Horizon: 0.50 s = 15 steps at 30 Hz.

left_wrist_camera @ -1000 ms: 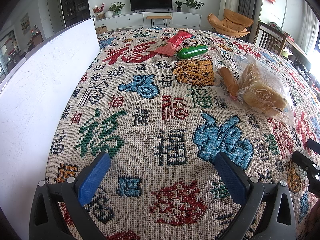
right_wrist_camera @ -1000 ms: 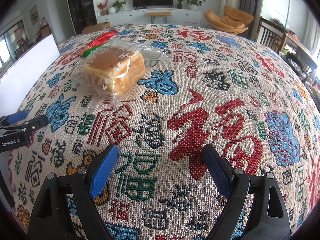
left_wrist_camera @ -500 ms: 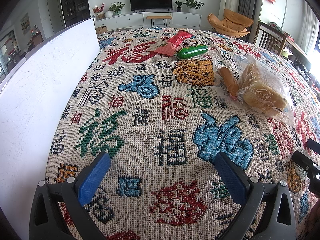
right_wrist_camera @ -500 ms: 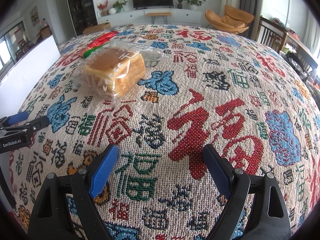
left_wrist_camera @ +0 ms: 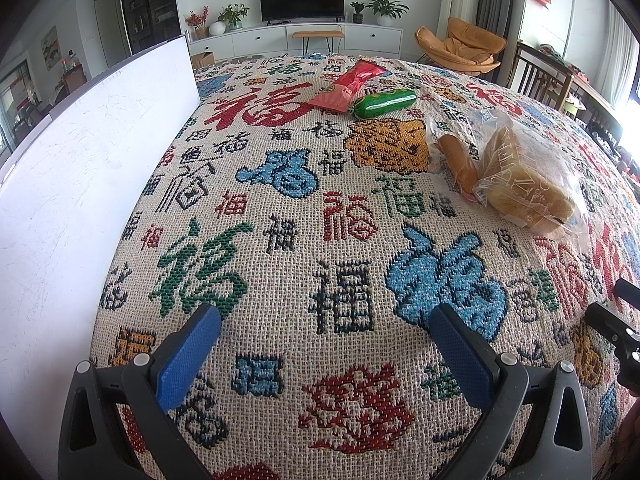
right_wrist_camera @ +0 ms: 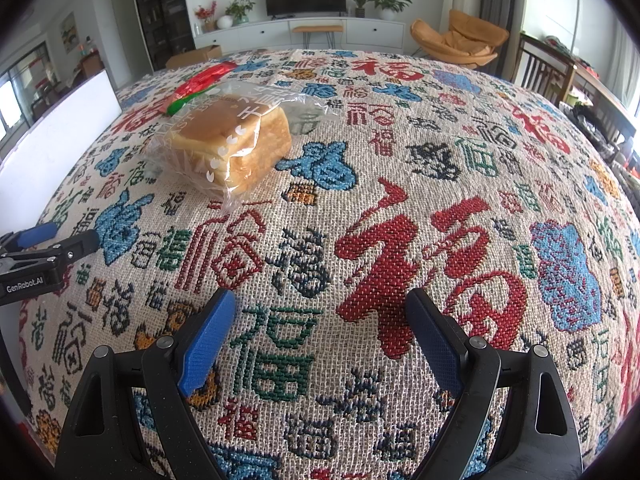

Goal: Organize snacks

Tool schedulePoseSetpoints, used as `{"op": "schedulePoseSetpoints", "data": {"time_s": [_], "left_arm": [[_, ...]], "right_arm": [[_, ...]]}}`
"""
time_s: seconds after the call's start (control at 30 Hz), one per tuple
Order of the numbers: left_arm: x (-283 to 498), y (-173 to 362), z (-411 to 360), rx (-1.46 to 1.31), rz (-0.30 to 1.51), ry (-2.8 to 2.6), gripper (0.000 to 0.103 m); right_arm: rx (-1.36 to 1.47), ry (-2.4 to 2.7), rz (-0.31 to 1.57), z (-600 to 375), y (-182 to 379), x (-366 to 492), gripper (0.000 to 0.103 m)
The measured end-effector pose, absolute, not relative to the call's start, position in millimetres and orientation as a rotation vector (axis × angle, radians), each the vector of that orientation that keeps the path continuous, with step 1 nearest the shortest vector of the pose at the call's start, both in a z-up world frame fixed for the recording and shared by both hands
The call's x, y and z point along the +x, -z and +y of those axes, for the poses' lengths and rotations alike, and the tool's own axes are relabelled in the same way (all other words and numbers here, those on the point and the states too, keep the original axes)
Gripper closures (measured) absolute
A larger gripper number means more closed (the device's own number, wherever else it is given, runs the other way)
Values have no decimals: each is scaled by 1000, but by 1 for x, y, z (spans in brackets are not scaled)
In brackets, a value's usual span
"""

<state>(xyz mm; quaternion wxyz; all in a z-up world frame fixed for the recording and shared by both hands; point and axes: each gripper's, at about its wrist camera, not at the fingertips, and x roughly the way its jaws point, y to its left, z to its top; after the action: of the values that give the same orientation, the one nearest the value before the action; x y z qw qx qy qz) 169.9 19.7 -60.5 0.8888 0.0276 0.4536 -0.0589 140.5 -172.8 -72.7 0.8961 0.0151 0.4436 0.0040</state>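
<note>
On the patterned tablecloth lie a bagged loaf of bread, a sausage-like roll beside it, a green packet and a red packet farther back. My left gripper hovers open over bare cloth, well short of them. The right wrist view has the bread bag ahead to the left, with the red and green packets behind it. My right gripper is open and holds nothing. The left gripper's tips show at that view's left edge.
A tall white board stands along the table's left side. Wooden chairs sit at the right edge. Behind the table are a TV cabinet and an orange lounge chair.
</note>
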Motion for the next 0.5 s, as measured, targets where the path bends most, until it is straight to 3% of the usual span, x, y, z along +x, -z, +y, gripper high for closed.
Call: {"op": "schedulePoseSetpoints", "data": {"time_s": [0.5], "left_arm": [[173, 61, 21, 48, 943, 109, 0]], "right_arm": [[41, -17, 916, -172, 74, 141, 13]]}}
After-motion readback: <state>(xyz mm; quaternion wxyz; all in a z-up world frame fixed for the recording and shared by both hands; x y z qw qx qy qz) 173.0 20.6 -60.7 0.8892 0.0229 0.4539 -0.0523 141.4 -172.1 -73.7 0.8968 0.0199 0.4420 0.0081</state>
